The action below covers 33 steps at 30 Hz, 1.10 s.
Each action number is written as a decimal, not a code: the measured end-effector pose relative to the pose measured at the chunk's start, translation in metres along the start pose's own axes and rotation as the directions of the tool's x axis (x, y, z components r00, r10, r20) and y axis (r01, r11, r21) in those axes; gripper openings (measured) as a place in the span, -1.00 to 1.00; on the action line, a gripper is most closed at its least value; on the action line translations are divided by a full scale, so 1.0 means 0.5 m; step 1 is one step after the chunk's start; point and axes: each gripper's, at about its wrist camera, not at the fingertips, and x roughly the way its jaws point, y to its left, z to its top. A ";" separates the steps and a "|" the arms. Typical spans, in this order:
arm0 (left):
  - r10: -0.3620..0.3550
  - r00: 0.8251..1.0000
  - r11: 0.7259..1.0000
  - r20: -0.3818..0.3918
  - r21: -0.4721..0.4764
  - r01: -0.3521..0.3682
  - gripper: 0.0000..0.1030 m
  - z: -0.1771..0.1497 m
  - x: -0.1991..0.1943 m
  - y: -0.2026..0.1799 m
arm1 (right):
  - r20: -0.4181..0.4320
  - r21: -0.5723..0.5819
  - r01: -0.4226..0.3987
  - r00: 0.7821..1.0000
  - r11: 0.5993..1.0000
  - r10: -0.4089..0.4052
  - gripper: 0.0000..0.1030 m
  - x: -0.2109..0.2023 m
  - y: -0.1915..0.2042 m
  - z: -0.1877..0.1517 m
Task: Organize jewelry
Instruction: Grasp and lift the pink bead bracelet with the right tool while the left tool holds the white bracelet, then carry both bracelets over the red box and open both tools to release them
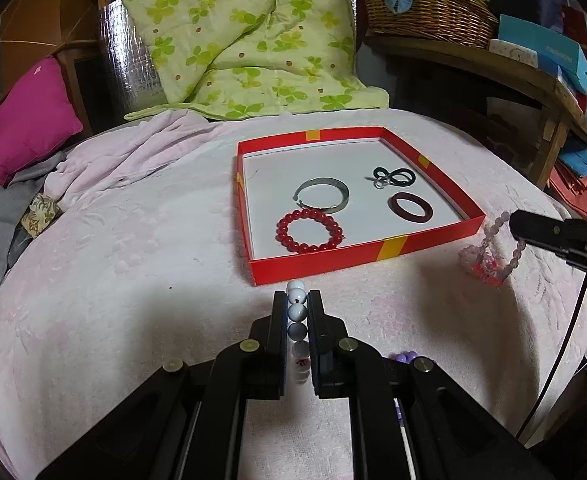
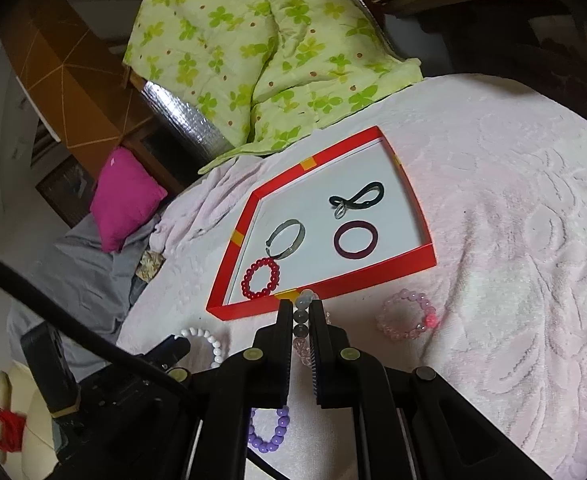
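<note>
Left wrist, four pieces (image 1: 322, 195) in tray (image 1: 373, 258)

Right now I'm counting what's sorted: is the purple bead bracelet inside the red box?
No, the purple bead bracelet lies on the pink blanket, outside the red box.

red tray (image 1: 333, 262) – yellow tape; green clover-print quilt (image 1: 245, 36); magenta cushion (image 1: 29, 120)

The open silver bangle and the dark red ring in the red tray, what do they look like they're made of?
The silver bangle looks like metal, dull grey with a soft sheen: a thin flat band with an open gap at one end. The dark red ring looks rigid and smooth, thick-walled and glossy maroon, possibly resin, glass or stone; the pictures cannot settle which. Both lie flat on the white floor of the red tray.
</note>
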 end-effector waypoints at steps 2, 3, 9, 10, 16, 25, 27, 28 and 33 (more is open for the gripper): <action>0.001 1.000 1.000 -0.001 0.001 -0.001 -0.81 -0.001 0.001 -0.002 | 0.005 0.014 -0.009 1.000 1.000 0.009 -0.83 -0.004 -0.005 0.004; 0.000 1.000 1.000 -0.003 -0.001 0.000 -0.81 0.000 0.002 -0.001 | 0.007 0.025 -0.016 1.000 1.000 0.016 -0.83 -0.006 -0.009 0.006; 0.003 1.000 1.000 0.000 -0.019 -0.003 -0.81 0.002 0.002 0.010 | 0.029 0.075 -0.072 0.997 0.995 0.070 -0.83 -0.016 -0.013 0.022; 0.005 1.000 1.000 0.004 -0.022 -0.005 -0.81 0.003 0.000 0.012 | 0.033 0.082 -0.080 0.996 0.993 0.078 -0.83 -0.017 -0.013 0.024; -0.018 0.999 0.999 0.051 -0.034 0.020 -0.81 0.011 -0.017 0.017 | 0.035 0.105 -0.101 0.995 0.989 0.098 -0.83 -0.013 -0.007 0.028; -0.098 0.983 0.995 0.153 -0.012 0.101 -0.81 0.023 -0.054 0.013 | 0.029 0.100 -0.136 0.991 0.986 0.134 -0.83 0.013 0.039 0.029; -0.117 0.979 0.993 0.167 -0.013 0.121 -0.81 0.026 -0.058 0.016 | 0.030 0.096 -0.142 0.990 0.985 0.140 -0.83 0.020 0.049 0.032; -0.122 0.977 0.992 0.175 -0.011 0.126 -0.81 0.028 -0.060 0.017 | 0.031 0.091 -0.143 0.989 0.985 0.141 -0.83 0.023 0.055 0.034; -0.162 0.965 0.987 0.205 0.011 0.163 -0.81 0.036 -0.064 0.019 | 0.073 0.055 -0.131 0.989 0.990 0.127 -0.83 0.028 0.070 0.061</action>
